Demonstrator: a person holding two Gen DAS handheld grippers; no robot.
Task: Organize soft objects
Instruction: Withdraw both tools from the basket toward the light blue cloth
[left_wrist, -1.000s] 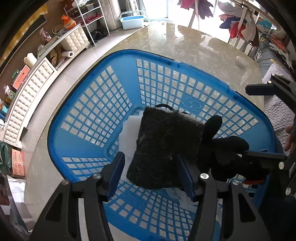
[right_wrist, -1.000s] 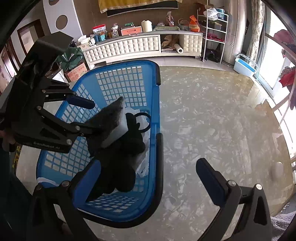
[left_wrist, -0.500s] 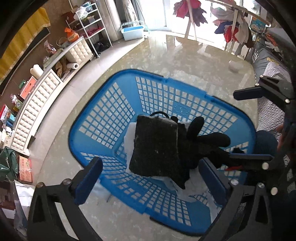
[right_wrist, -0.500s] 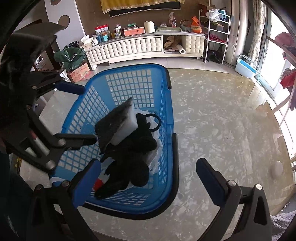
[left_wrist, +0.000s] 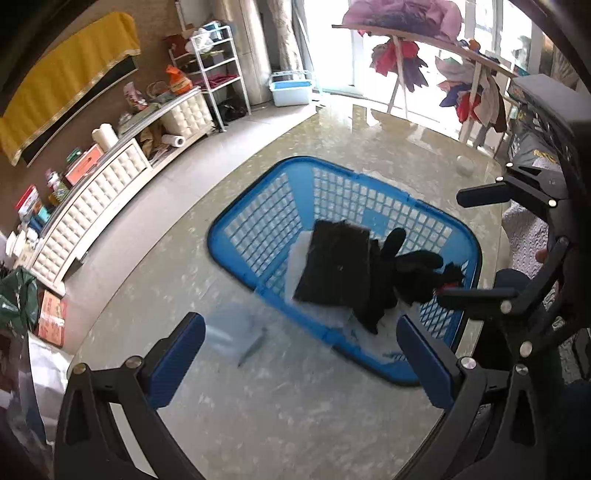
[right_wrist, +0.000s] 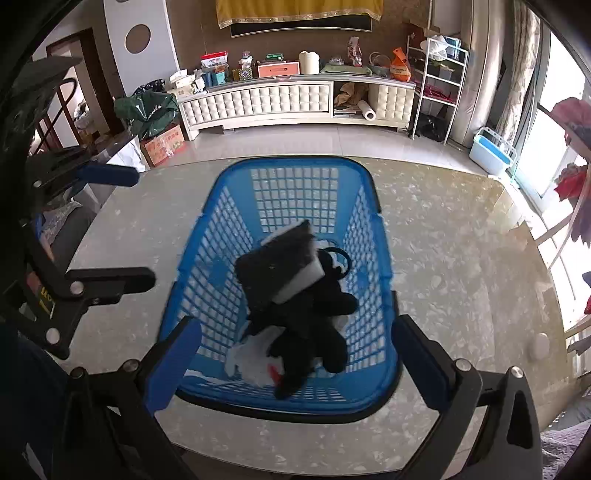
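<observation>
— Sponge (left_wrist: 338, 267) lies atop the black plush (right_wrist: 314, 325) in the blue basket (left_wrist: 255, 236) mid-table; both grippers wide, empty?
— Yes. Lift the left gripper (left_wrist: 301, 354) and right gripper (right_wrist: 295, 365) straight up, clear of the rim.

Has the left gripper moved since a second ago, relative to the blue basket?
Yes. The left gripper has let go of the black-topped sponge, opened its jaws wide and drawn back up from the blue basket, which now looks smaller.

A glossy marbled table (right_wrist: 461, 258) fills the foreground, behind it a long white tufted cabinet (right_wrist: 258, 101) cluttered with boxes, a white wire shelf (right_wrist: 439, 88) beside it, a pale blue tub (right_wrist: 491, 149) by the window
</observation>
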